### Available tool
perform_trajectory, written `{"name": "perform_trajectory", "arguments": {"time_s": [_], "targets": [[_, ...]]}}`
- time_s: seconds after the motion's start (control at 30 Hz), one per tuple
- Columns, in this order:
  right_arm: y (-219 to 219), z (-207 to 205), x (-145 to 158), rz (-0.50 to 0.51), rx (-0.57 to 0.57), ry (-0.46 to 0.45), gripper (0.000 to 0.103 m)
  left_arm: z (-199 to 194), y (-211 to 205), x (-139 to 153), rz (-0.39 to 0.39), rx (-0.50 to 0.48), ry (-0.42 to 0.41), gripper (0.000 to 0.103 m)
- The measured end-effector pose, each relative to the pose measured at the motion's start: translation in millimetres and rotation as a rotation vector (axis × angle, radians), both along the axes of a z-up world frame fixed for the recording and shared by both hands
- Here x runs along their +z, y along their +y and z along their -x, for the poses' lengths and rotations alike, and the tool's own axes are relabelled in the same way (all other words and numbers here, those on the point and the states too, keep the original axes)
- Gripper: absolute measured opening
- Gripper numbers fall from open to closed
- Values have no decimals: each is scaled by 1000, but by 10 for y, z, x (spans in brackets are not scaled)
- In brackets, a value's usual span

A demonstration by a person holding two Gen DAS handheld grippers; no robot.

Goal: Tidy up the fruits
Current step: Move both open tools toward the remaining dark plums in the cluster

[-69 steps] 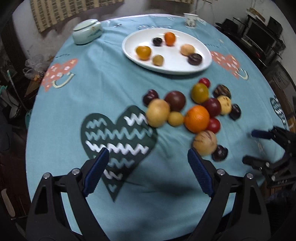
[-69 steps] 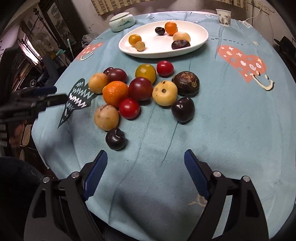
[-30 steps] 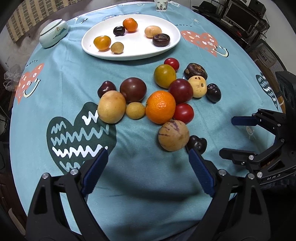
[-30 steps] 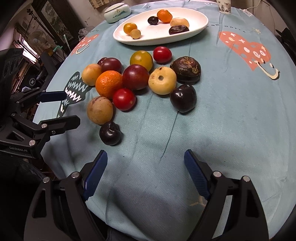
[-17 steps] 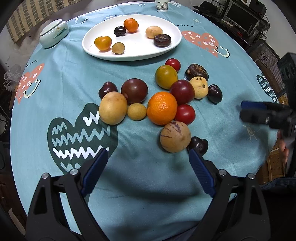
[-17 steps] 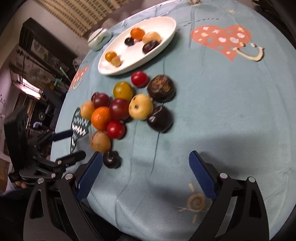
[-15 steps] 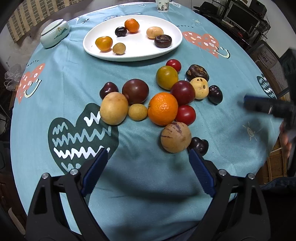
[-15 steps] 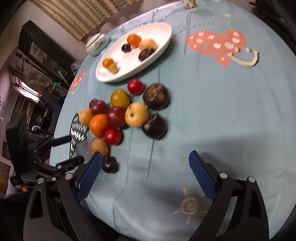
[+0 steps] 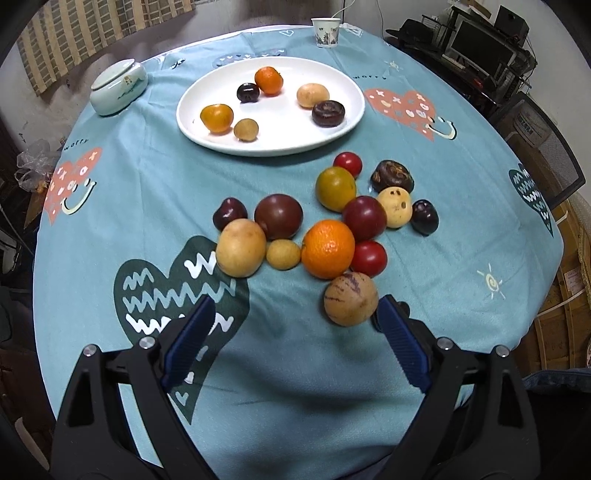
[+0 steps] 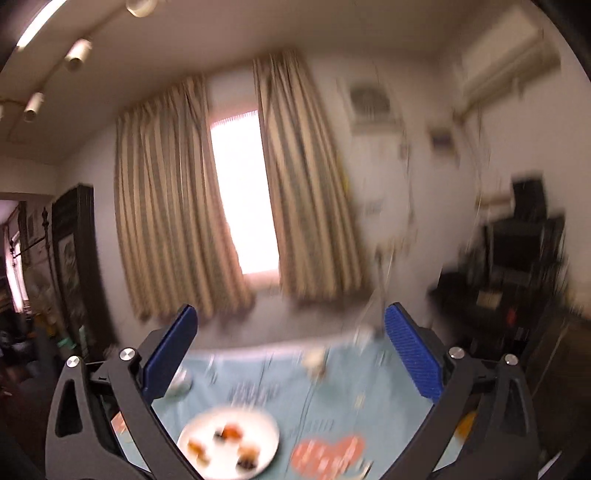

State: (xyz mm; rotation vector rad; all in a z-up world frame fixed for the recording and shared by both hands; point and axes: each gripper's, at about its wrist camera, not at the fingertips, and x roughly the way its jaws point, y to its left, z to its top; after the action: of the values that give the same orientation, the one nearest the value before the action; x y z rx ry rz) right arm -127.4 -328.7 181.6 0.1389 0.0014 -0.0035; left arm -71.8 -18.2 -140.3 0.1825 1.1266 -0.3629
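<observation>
So the left claw (image 9: 293, 336) hangs over the near edge of the table (image 9: 461, 177), jaws wide apart with nothing between them, pointing down at the loose pile of fruit. The nearest piece is the speckled tan fruit (image 9: 351, 299), sitting just ahead and a bit right of centre, almost against the right-hand finger, so my guess is that's the easy first grab. It's pretty much round, so no long axis to line up with. The right claw (image 10: 290, 347) is spread wide too and holds nothing; its jaws have just been opening, and its view is a blurry shot of curtains (image 10: 173, 229) and window, so it's aimed out across the room and the left one is clearly nearer the fruit. Counting: six fruits on the white plate (image 9: 295, 144) at the far side, and I make it thirteen loose on the cloth between plate and claw, though one dark one is mostly hidden behind the right finger. One lidded ceramic jar (image 9: 118, 88), one paper cup (image 9: 325, 31).
</observation>
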Motion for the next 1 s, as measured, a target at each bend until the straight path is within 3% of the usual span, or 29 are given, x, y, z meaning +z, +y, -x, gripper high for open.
{"name": "perform_trajectory", "arguments": {"time_s": [0.13, 0.2, 0.3, 0.4, 0.53, 0.63, 0.7, 0.77, 0.87, 1.0], "targets": [[99, 376, 304, 15, -67, -176, 102, -18, -2, 17, 5, 1, -5, 91], [108, 387, 284, -34, 84, -171, 102, -31, -9, 22, 7, 0, -8, 91], [190, 126, 87, -43, 194, -21, 102, -28, -22, 34, 7, -8, -14, 91], [380, -194, -401, -21, 251, 214, 102, -28, -2, 21, 6, 0, -10, 91], [747, -581, -1571, 45, 342, 636, 102, -47, 92, -10, -3, 35, 4, 91], [1111, -625, -2377, 138, 413, 873, 102, -48, 143, -22, -10, 53, 11, 91], [1356, -577, -2811, 227, 504, 978, 101, -39, 173, -35, -12, 61, 16, 91], [1634, -338, -3085, 309, 554, 1020, 98, -18, 204, -54, -16, 67, 24, 91], [1775, -184, -3341, 299, 613, 1106, 96, 5, 254, -78, -16, 81, 36, 91], [1878, -155, -3486, 289, 623, 1145, 96, 21, 186, -100, -11, 52, 47, 91]]}}
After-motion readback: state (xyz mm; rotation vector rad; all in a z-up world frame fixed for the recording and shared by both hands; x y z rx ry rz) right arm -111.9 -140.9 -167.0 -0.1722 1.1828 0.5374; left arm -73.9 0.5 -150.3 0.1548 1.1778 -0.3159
